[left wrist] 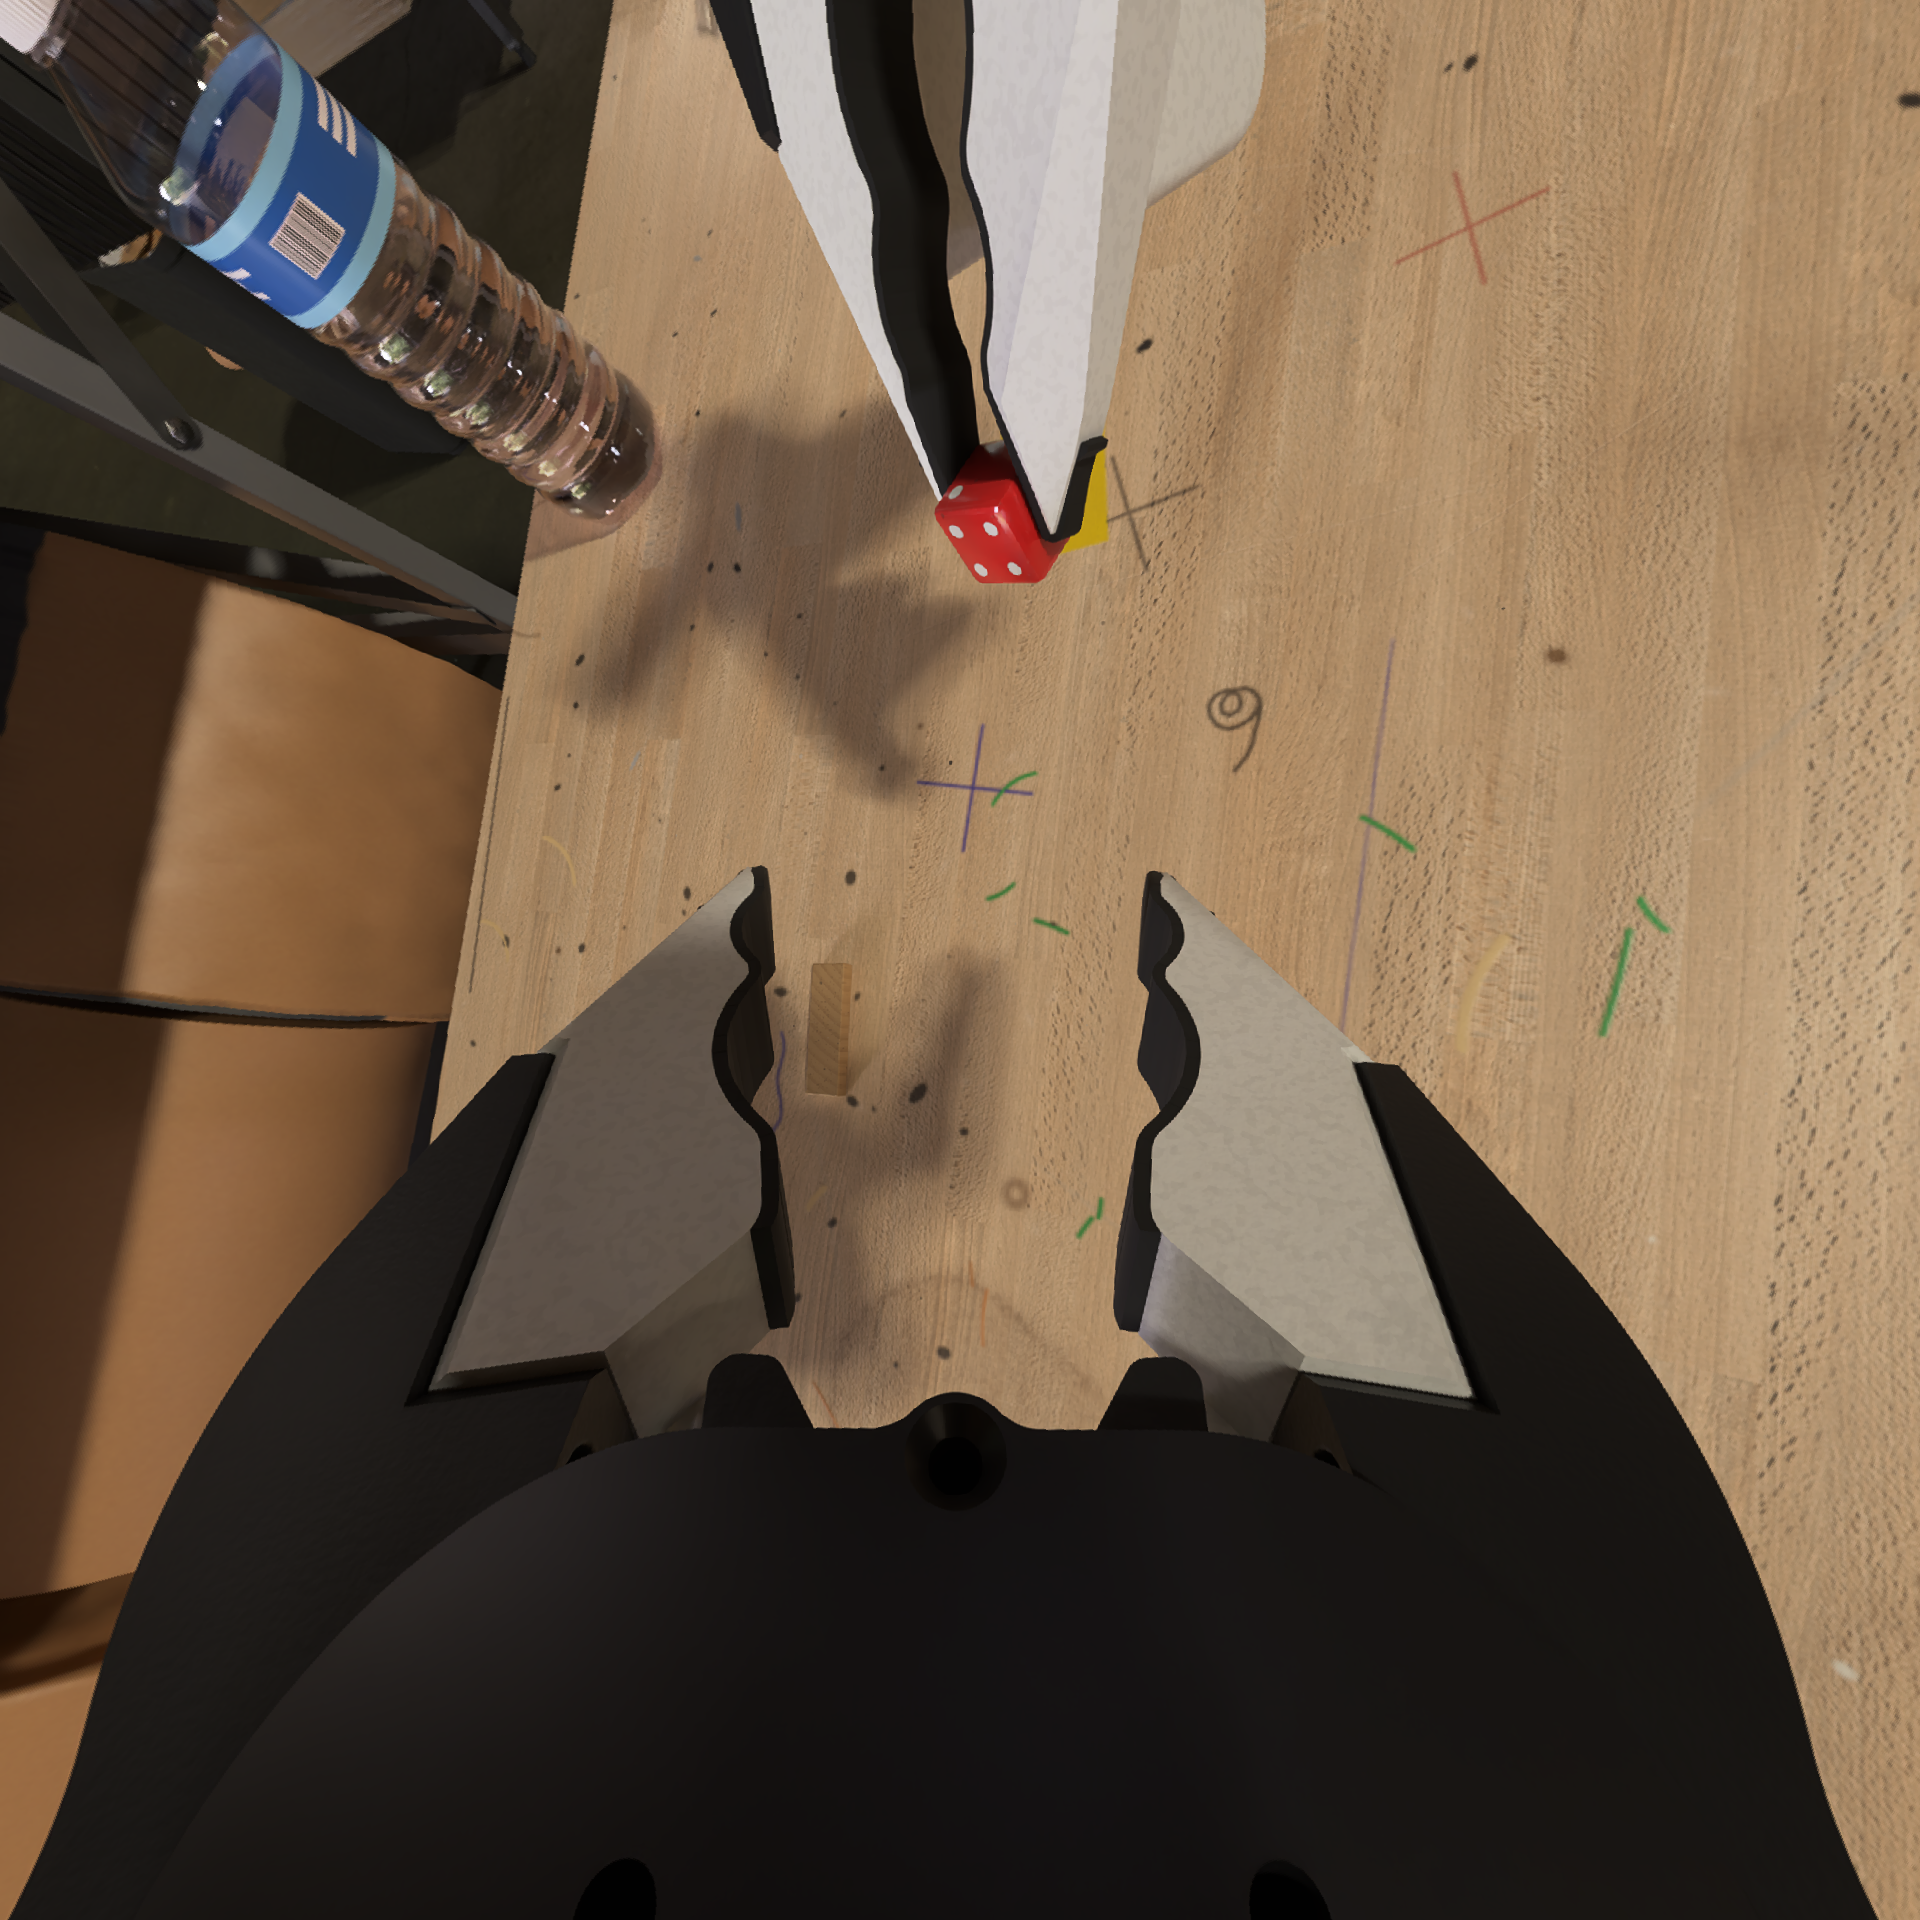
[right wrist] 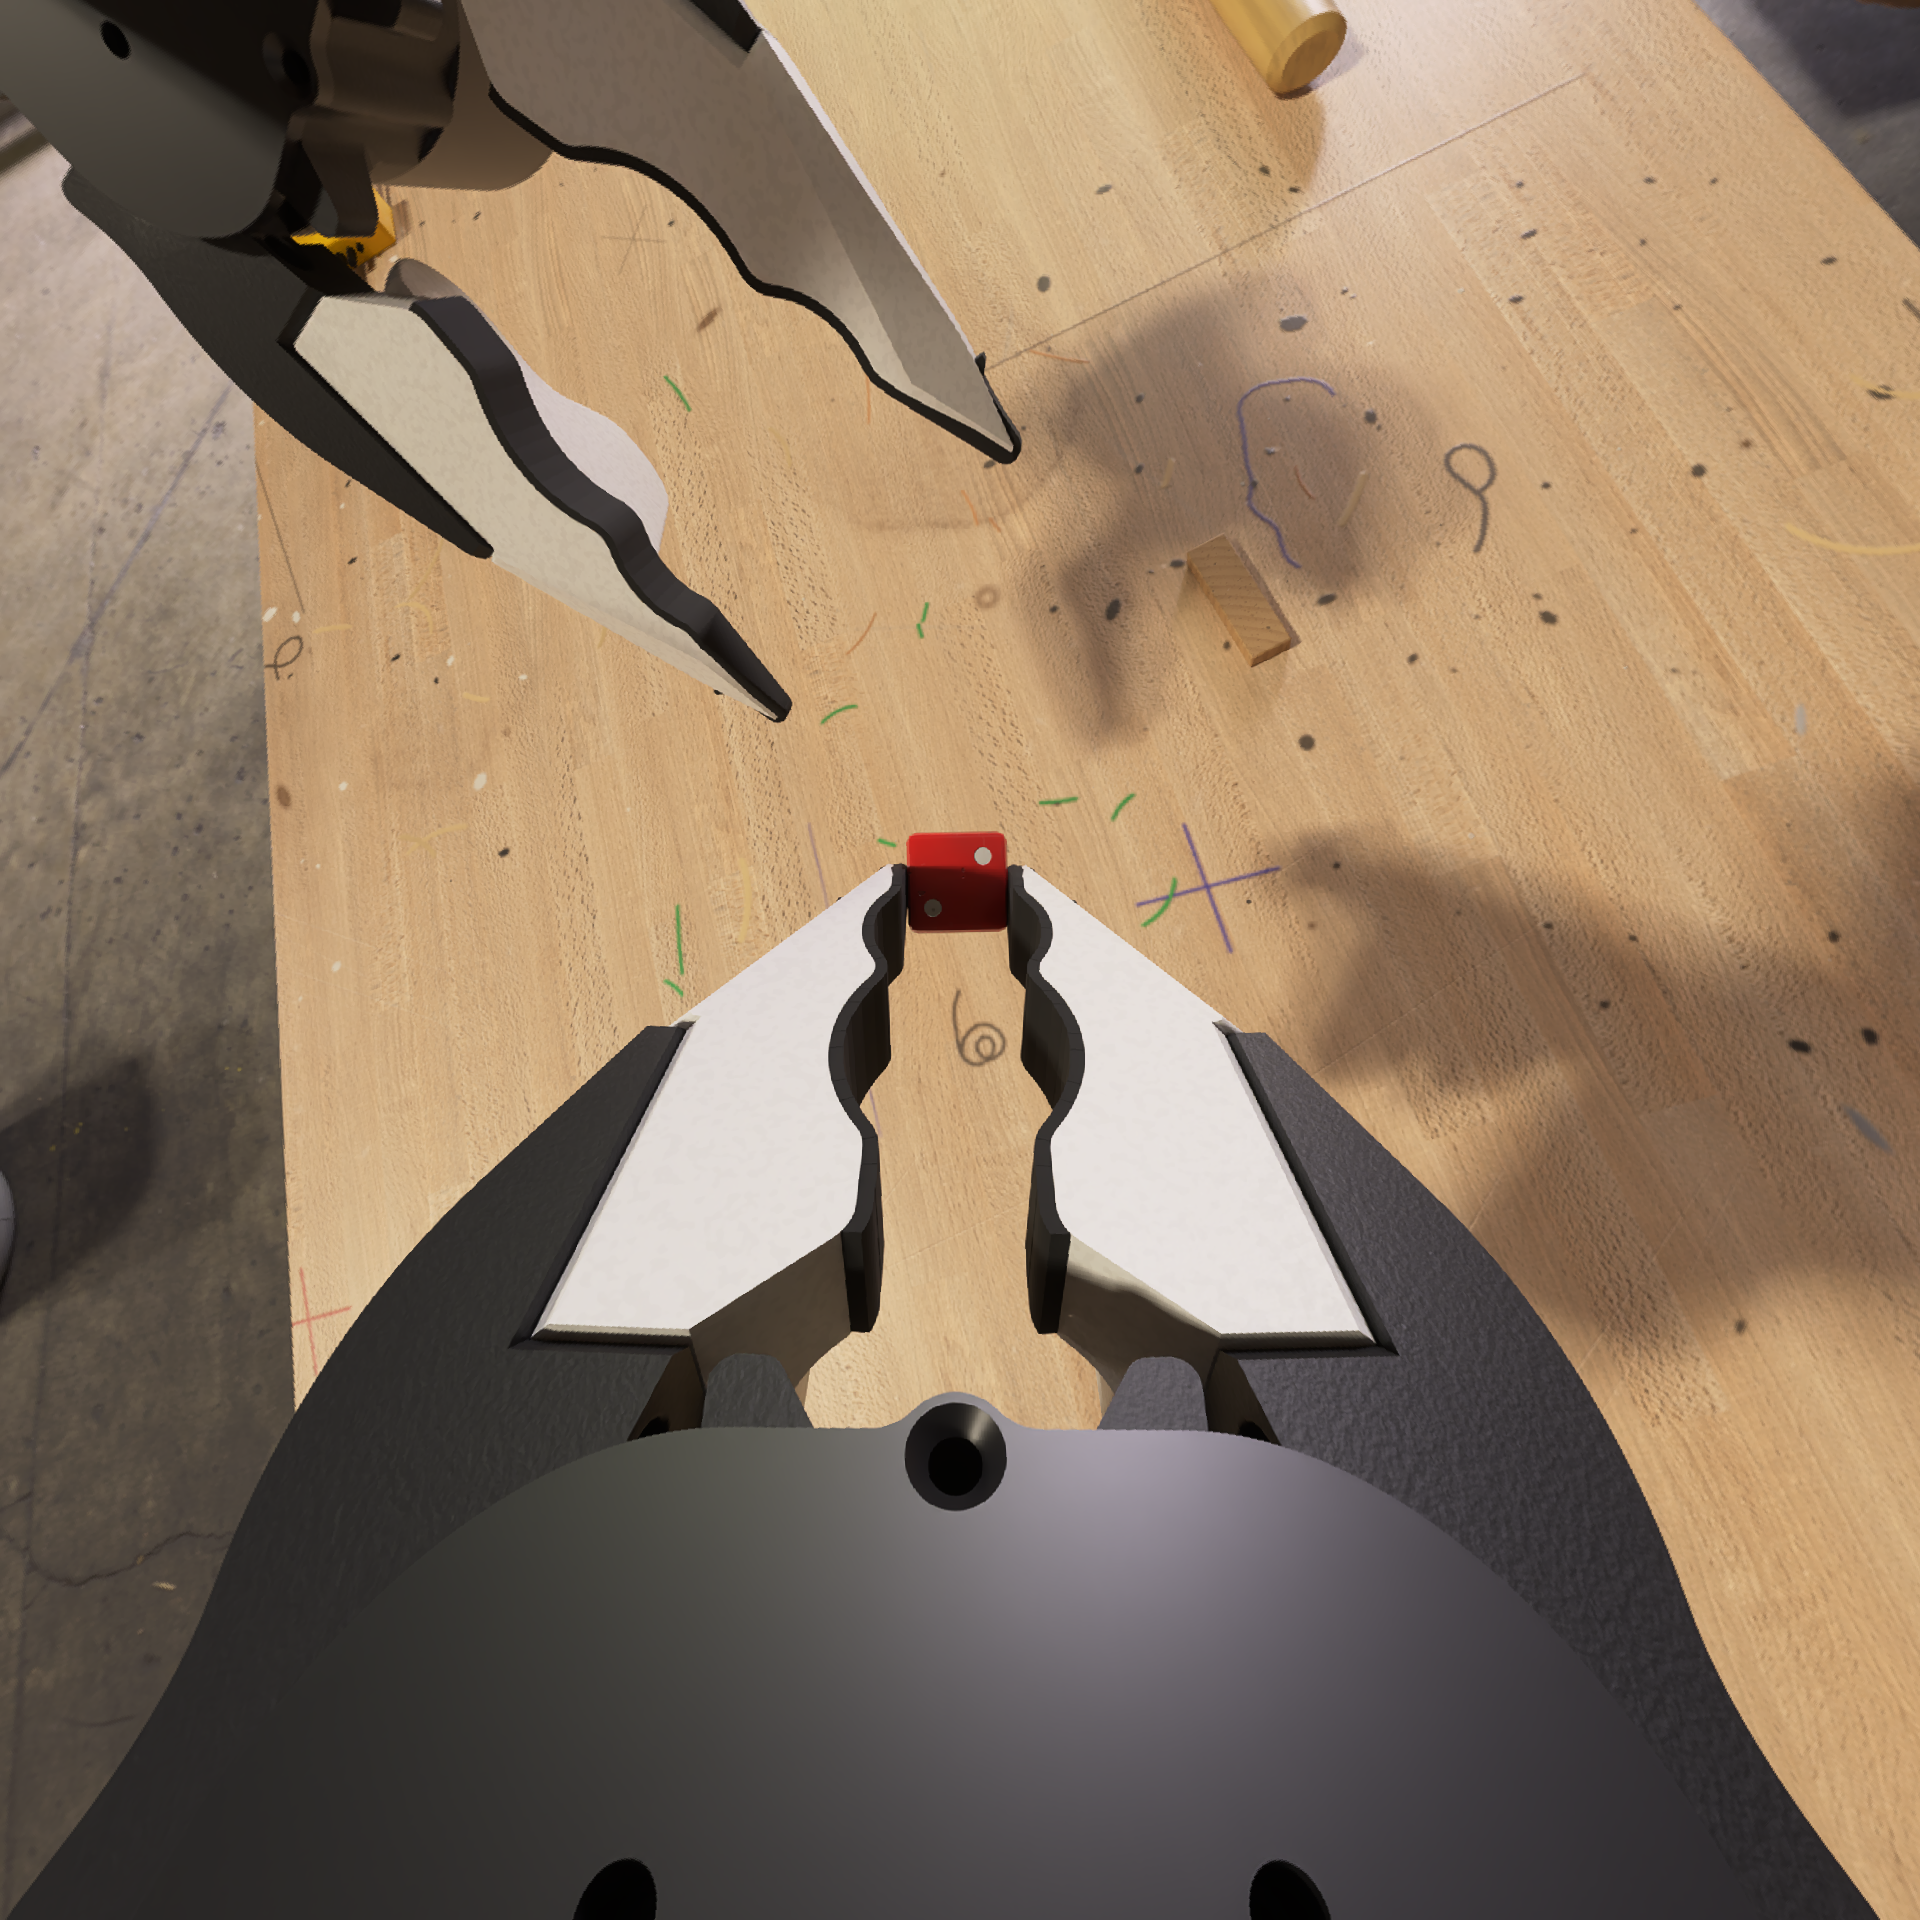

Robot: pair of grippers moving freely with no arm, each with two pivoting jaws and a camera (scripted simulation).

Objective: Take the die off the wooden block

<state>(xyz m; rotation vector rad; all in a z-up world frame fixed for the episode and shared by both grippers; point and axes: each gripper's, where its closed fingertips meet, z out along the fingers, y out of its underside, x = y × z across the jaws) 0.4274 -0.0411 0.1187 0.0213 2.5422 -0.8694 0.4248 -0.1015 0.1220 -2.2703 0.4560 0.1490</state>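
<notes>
A red die with white dots is clamped between the fingertips of my right gripper and held above the table. The small wooden block lies flat on the table, farther off to the right, with nothing on it. In the left wrist view the block lies below my left gripper, near its left finger. That gripper is open and empty. Ahead of it, the right gripper holds the die. In the right wrist view the left gripper hovers at the upper left.
The wooden table bears pen marks. A plastic bottle lies at its left edge, with cardboard boxes below. A yellow object sits partly hidden behind the right fingers. A wooden cylinder lies at the far end.
</notes>
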